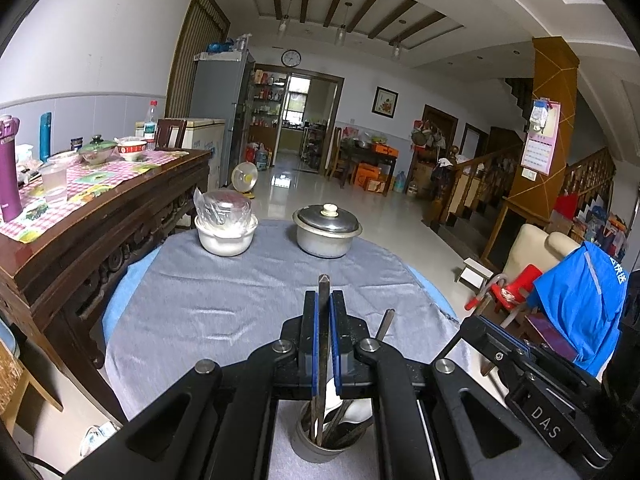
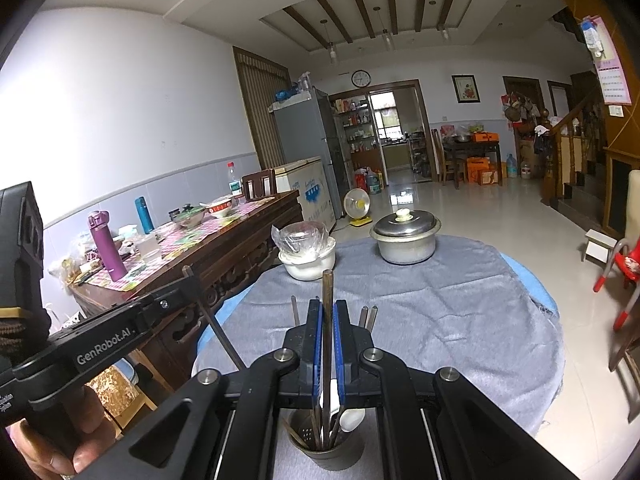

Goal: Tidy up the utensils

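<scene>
Chopsticks are what both of my hands hold, above a metal cup point(image 1: 320, 446) of utensils at the near edge of the round bench point(image 1: 240, 304) with its grey cloth.

On the left, my left hand-held gripper point(image 1: 324, 304) tilts gently downward toward the far side of the bench, its blue pads pressed together on one dark chopstick point(image 1: 323, 320). That stick stands nearly upright, its tip above the jaws and its lower end down in the cup. From the right wrist view, my left hand point(image 2: 60, 440) wraps the handle low at the left edge, and the stick in that gripper slants across the view.

On the right, my right hand-held gripper point(image 2: 328, 320) holds much the same shallow downward tilt, clamped on a second chopstick point(image 2: 328, 312), also upright over the cup, where a white spoon point(image 2: 352, 418) leans among other sticks.

Beyond stand a white bowl point(image 1: 226, 236) and a lidded pot point(image 1: 326, 232), side by side.
</scene>
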`<control>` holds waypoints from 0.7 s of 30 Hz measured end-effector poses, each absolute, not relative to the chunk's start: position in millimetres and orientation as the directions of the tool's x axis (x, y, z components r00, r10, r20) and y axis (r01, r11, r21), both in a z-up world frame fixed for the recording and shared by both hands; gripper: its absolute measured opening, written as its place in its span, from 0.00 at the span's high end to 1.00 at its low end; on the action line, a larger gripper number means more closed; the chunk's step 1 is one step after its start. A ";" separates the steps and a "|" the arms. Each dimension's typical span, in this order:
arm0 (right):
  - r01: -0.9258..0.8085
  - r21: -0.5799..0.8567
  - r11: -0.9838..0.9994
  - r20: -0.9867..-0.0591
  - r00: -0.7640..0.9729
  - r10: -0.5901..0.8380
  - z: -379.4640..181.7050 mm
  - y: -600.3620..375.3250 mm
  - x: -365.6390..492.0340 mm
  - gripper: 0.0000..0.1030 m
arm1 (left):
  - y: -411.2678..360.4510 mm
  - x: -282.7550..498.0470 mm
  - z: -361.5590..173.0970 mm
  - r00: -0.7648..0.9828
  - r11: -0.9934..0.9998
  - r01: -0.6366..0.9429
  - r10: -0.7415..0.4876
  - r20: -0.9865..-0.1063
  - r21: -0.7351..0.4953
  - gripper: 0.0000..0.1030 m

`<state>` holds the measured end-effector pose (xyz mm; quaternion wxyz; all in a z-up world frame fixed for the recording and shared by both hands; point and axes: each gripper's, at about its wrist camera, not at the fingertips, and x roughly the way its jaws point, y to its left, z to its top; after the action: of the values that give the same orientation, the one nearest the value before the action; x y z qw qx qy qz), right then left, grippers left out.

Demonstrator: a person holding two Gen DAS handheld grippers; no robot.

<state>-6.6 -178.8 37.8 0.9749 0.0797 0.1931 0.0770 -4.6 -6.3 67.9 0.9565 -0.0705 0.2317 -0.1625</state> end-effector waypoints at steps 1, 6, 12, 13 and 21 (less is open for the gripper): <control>-0.119 0.185 0.976 -0.367 0.912 0.181 37.2 -178.6 -5.9 0.94 | -6.2 -4.3 67.5 0.840 0.938 0.277 -0.343 -0.420 -0.210 0.95; -0.122 0.181 0.976 -0.381 0.906 0.185 33.5 -175.4 -4.2 0.94 | -5.5 -1.0 64.2 0.836 0.937 0.283 -0.345 -0.427 -0.204 0.95; -0.125 0.179 0.976 -0.401 0.896 0.188 28.7 -171.5 -0.3 0.94 | -5.9 2.8 54.6 0.822 0.937 0.281 -0.347 -0.452 -0.208 0.95; -0.123 0.180 0.976 -0.405 0.895 0.188 27.7 -171.6 0.7 0.94 | -7.1 2.6 54.0 0.820 0.937 0.280 -0.347 -0.455 -0.209 0.95; -0.103 0.190 0.976 -0.425 0.888 0.177 20.8 -175.2 6.1 0.94 | -7.0 7.1 46.1 0.811 0.940 0.267 -0.338 -0.477 -0.212 0.95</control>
<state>6.1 -175.2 20.8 0.9682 0.0811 0.2255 0.0723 7.1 -7.0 46.1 0.9492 -0.0677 0.2628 -0.1592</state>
